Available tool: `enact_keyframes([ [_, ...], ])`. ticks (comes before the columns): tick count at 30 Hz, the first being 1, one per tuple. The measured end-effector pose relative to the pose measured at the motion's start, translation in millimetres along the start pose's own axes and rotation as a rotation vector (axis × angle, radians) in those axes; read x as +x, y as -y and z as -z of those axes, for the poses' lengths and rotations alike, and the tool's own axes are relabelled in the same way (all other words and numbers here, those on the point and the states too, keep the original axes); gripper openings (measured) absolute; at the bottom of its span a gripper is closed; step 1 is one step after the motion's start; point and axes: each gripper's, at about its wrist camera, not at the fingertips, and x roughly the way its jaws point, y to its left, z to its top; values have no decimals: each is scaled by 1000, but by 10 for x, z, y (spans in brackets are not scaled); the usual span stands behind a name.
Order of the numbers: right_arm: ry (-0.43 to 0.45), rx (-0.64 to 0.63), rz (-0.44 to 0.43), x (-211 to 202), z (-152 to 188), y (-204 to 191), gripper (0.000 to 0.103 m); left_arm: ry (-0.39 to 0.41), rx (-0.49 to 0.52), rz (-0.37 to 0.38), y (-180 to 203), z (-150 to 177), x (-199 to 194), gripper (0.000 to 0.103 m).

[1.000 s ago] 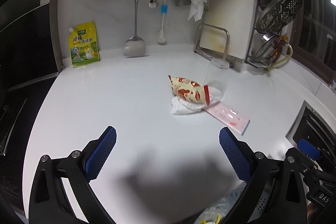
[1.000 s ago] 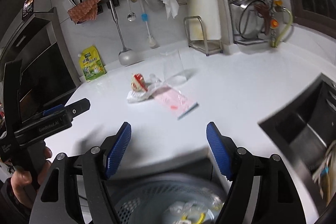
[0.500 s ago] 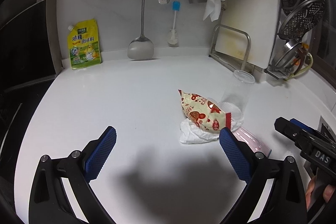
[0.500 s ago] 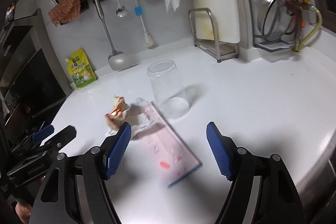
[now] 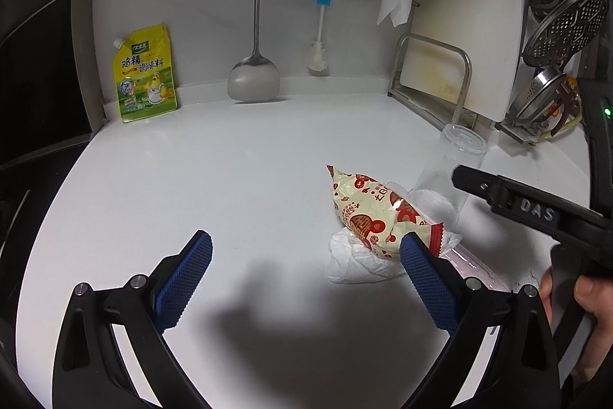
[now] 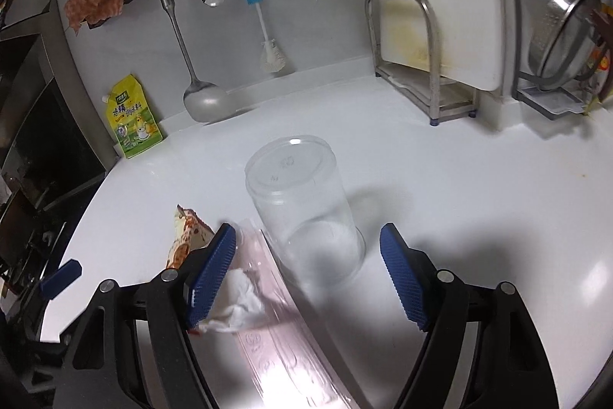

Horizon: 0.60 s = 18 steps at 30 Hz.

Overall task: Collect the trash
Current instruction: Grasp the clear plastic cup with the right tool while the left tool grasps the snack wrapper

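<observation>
On the white counter (image 5: 191,179) lies a pile of trash: a red-and-cream snack bag (image 5: 375,213) on a crumpled white tissue (image 5: 356,259), a flat pink wrapper (image 6: 291,344), and a clear plastic cup (image 6: 302,202) standing upside down. My left gripper (image 5: 306,278) is open and empty, its right finger just in front of the bag. My right gripper (image 6: 306,278) is open, its jaws opening; the cup's lower part stands between the fingers without touching the pads. The bag (image 6: 187,232) and tissue (image 6: 237,305) lie beside its left finger.
A yellow seasoning pouch (image 5: 145,75) leans on the back wall. A spatula (image 5: 254,79), spoon and brush hang there. A cutting board in a metal rack (image 5: 433,91) and a colander rack (image 6: 555,37) stand at back right. A hand (image 5: 574,298) holds the right gripper's handle.
Both grippers moved in toward the trash pile. The right gripper left the bin below the counter edge and now has the cup between its fingers. It entered the left view's right side.
</observation>
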Motion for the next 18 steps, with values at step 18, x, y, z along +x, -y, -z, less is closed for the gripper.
enact_keyframes([
  [18, -20, -4, -48, 364, -147, 7, 55, -20, 18, 17, 158, 0, 109, 97],
])
